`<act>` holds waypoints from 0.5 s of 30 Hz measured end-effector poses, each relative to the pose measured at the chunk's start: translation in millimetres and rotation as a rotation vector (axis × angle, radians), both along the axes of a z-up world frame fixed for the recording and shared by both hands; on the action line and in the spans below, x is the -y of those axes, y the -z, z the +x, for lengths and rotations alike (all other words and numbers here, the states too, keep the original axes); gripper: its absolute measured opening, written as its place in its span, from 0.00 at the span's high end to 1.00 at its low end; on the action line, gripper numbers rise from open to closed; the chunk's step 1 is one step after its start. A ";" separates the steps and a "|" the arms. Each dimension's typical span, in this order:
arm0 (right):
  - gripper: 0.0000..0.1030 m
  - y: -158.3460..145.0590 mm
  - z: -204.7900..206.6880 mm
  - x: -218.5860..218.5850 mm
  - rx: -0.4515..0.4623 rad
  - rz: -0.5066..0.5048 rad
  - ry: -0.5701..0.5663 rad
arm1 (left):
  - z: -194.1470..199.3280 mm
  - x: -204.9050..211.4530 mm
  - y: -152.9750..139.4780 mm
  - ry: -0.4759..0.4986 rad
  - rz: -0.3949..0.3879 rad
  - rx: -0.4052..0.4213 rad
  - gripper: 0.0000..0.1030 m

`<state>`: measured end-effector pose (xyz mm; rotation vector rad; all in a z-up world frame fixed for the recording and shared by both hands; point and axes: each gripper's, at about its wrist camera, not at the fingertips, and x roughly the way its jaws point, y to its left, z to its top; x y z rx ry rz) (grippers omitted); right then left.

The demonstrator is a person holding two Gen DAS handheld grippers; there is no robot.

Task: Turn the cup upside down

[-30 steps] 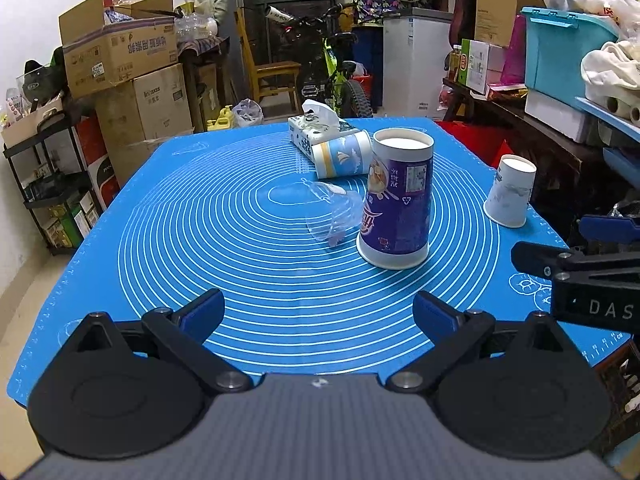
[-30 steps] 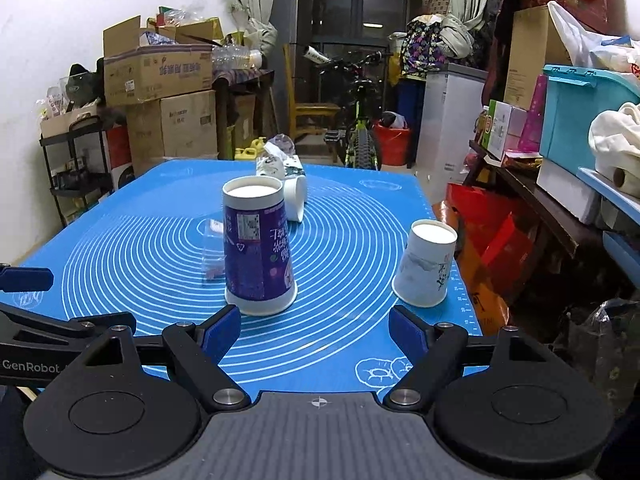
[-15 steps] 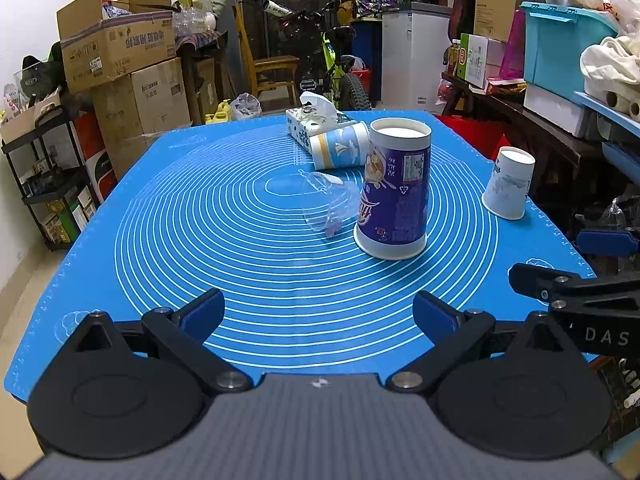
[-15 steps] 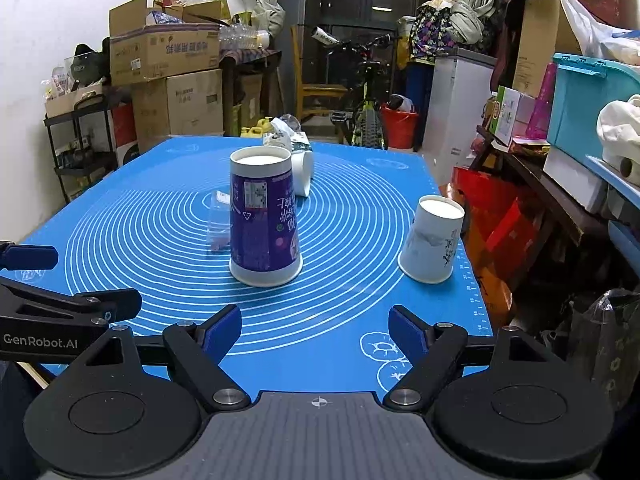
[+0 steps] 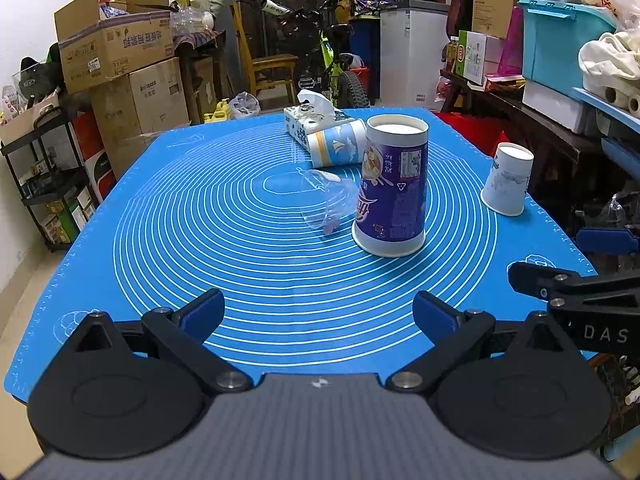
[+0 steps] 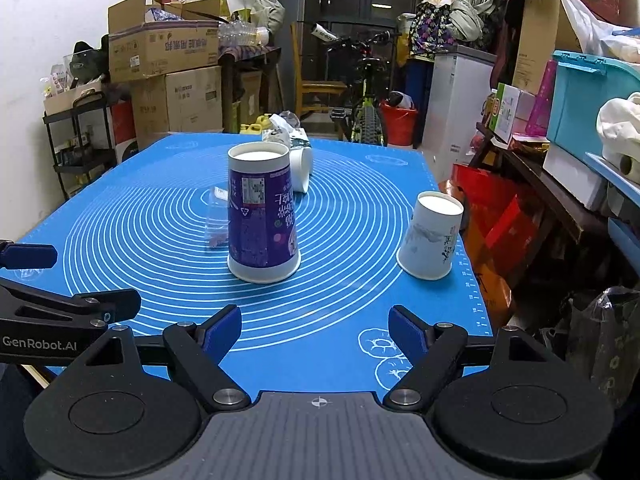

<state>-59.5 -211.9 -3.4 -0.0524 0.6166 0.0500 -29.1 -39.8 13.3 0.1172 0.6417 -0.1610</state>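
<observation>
Blue ringed mat, cluttered storeroom

Both hand-held grippers, left and right, have drawn back from the purple cup.

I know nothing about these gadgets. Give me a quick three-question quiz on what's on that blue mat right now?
1. True or false: the purple cup stands with its open rim down on the mat.
2. How does the striped cup lie? A upright, B on its side, C stacked
3. Fill in: the left hand-held gripper and right hand-held gripper are both ____.

Key: 1 true. 2 B. 3 open; neither holds anything, and the white cup near the mat's right edge is untouched.
</observation>
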 end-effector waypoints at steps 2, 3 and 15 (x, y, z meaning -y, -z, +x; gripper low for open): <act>0.19 0.6 0.0 0.4 -0.002 0.000 0.000 | -0.2 0.0 0.2 0.001 0.000 0.000 0.03; 0.19 1.1 0.2 0.8 -0.003 0.000 0.000 | 0.0 0.1 0.0 0.001 0.000 0.000 0.03; 0.19 3.7 2.4 1.3 -0.016 -0.005 -0.001 | -0.4 0.0 3.3 0.002 0.000 -0.010 0.03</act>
